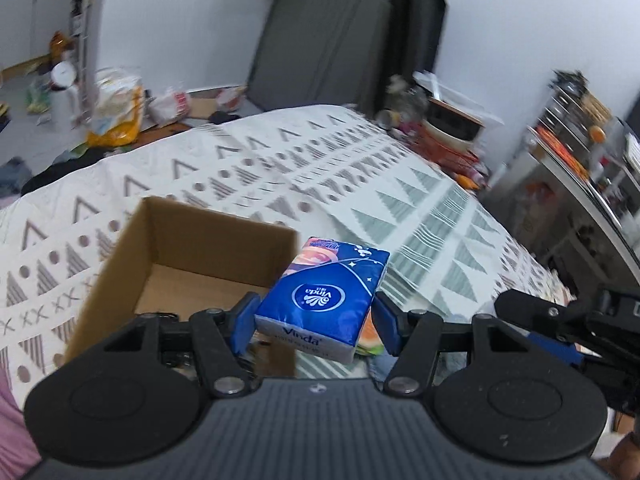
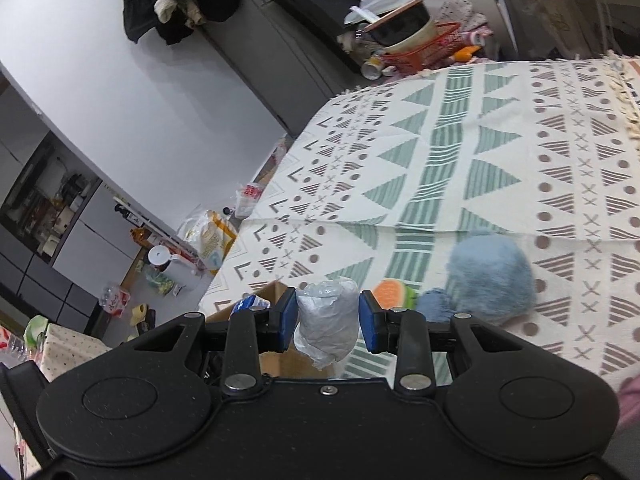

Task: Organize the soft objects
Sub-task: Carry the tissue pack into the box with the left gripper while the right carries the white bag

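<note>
My left gripper (image 1: 316, 322) is shut on a blue Vinda tissue pack (image 1: 324, 300), held above the right wall of an open cardboard box (image 1: 192, 240) on the patterned bedspread (image 1: 320, 168). The other gripper's black frame (image 1: 568, 320) shows at the right edge. My right gripper (image 2: 328, 320) is shut on a grey plastic-wrapped roll (image 2: 328, 320), lifted over the bed. Beyond it lie a fluffy light-blue plush (image 2: 490, 280) and an orange-and-green soft toy (image 2: 394, 292). A corner of the cardboard box (image 2: 276, 292) and the blue tissue pack (image 2: 250, 304) peek out to the left.
The bed's far edge drops to a cluttered floor with bags (image 1: 120, 108) and bottles. A red basket with bowls (image 2: 416, 40) sits beyond the bed. Shelves (image 1: 580, 132) stand at the right. A wide stretch of bedspread (image 2: 480, 140) lies ahead.
</note>
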Demonstrator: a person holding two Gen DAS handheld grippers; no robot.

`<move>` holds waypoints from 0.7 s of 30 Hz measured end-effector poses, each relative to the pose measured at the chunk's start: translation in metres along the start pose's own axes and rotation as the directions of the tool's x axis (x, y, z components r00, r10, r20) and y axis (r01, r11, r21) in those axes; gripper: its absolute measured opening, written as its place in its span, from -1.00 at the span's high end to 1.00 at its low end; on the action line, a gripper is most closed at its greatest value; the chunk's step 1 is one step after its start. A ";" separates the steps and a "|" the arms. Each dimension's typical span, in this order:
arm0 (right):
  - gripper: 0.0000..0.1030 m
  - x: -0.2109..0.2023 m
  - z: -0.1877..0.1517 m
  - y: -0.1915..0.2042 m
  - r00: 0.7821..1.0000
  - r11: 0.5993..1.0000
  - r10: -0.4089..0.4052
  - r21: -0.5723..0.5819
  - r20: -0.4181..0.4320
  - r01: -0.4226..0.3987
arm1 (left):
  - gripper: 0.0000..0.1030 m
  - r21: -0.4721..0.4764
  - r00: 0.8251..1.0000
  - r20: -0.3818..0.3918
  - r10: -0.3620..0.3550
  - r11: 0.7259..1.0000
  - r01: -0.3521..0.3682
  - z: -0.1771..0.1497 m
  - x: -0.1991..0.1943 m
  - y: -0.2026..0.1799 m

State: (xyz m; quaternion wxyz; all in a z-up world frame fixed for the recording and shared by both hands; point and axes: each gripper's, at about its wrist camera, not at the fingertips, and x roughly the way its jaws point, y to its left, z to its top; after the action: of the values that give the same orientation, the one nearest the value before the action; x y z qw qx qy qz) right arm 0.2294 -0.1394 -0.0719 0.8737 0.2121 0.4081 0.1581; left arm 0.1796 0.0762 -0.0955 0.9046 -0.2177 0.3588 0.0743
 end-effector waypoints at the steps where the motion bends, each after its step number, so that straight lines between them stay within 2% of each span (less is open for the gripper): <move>1: 0.37 0.003 0.000 0.005 1.000 1.000 0.005 -0.005 -0.003 -0.005 | -0.16 -0.017 1.000 0.002 0.005 1.000 -0.004 0.002 0.000 0.005; 13: 0.36 0.046 -0.009 0.053 0.998 0.997 0.037 -0.065 -0.055 -0.041 | -0.16 -0.178 0.996 -0.014 0.088 0.980 -0.089 0.015 0.020 0.054; 21: 0.36 0.069 -0.015 0.069 0.994 0.996 0.063 -0.064 -0.084 -0.069 | -0.20 -0.253 0.979 0.029 0.200 0.949 -0.186 0.024 0.020 0.073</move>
State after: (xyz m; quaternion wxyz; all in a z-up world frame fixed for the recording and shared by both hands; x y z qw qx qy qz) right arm 0.2533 -0.0456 -0.0908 0.8572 0.1896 0.4308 0.2089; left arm 0.1874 0.1516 -0.1186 0.8680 -0.2912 0.3414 0.2126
